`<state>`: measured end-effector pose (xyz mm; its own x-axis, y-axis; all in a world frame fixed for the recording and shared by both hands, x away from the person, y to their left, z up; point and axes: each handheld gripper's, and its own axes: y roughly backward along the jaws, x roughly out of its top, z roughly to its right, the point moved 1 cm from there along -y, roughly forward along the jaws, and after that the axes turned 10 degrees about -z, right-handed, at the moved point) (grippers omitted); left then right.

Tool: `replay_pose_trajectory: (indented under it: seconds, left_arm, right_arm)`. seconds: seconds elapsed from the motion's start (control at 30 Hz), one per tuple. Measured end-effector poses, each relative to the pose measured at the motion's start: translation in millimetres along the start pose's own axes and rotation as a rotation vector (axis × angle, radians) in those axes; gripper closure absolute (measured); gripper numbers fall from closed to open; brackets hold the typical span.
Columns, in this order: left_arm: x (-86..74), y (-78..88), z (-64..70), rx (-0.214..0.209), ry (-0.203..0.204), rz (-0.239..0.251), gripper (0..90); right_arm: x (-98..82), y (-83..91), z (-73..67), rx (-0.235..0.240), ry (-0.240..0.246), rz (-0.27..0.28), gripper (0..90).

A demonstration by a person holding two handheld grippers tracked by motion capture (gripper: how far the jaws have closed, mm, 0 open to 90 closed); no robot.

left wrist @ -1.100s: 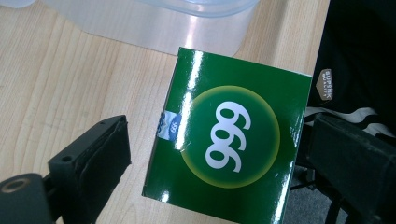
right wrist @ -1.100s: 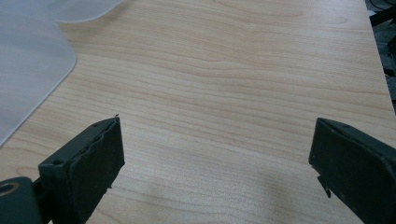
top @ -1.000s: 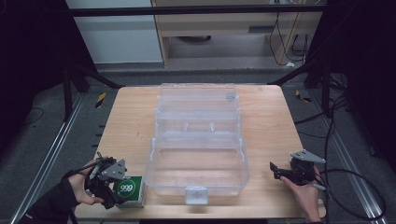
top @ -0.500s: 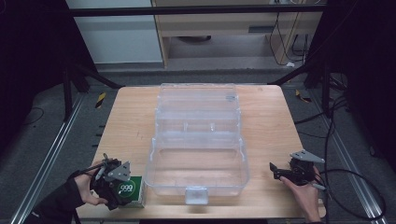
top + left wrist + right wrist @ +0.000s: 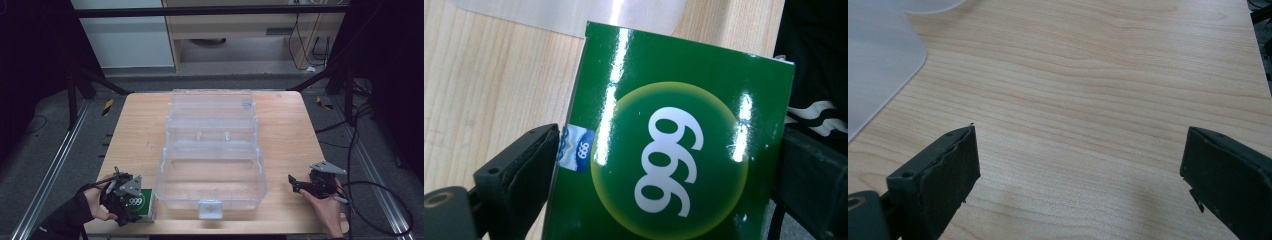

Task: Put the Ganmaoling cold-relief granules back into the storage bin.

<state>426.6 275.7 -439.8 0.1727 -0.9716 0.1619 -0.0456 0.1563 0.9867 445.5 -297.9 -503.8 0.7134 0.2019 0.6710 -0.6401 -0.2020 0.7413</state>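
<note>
Box: a glossy green cardboard box (image 5: 674, 145) printed with a white "999" in a yellow-green disc; it lies flat on the pale wooden table (image 5: 135, 130), at the near left corner of the clear plastic storage case (image 5: 212, 165), just beside the case's left wall.
Box axis: in the left gripper view its long sides run up the frame, with a slight lean, toward the case's frosted edge; the two black jaws stand across the short width.
Box to gripper: the box sits directly between the jaws of the left gripper (image 5: 664, 165), with nothing between them.
Left gripper state: jaws brought in on the green box, the left one touching its edge by the small blue sticker (image 5: 576, 152), the right one at the opposite edge; it looks to be grasping the box, though how firmly I cannot tell.
Left hand pose: the left hand (image 5: 95, 202), in a dark sleeve, holds the gripper low over the near left table corner, pointing toward the case.
Nearer hand: the left, by far; the box is on the far side of the case from the other.
Right gripper: right gripper (image 5: 300, 184) rests well apart from the case's right wall, jaws spread wide over bare wood, holding nothing.
Key relation, by my reading: the open case tub lies just right of the box, so a lift and short carry rightward over the wall would serve.
</note>
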Motion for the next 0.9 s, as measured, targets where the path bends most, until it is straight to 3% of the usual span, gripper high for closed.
replay_pose_trajectory:
  seconds: [0.43,0.9]
  left_arm:
    - [3.9,-7.6,-1.6,-0.024,-0.012,-0.031,6.7]
    - [4.4,-4.5,-2.3,-0.033,-0.005,-0.044,12.5]
  right_arm:
    - [-0.1,-0.4,-0.7,0.009,0.002,-0.006,3.0]
    - [-0.2,-0.8,-0.8,0.009,0.003,-0.007,3.1]
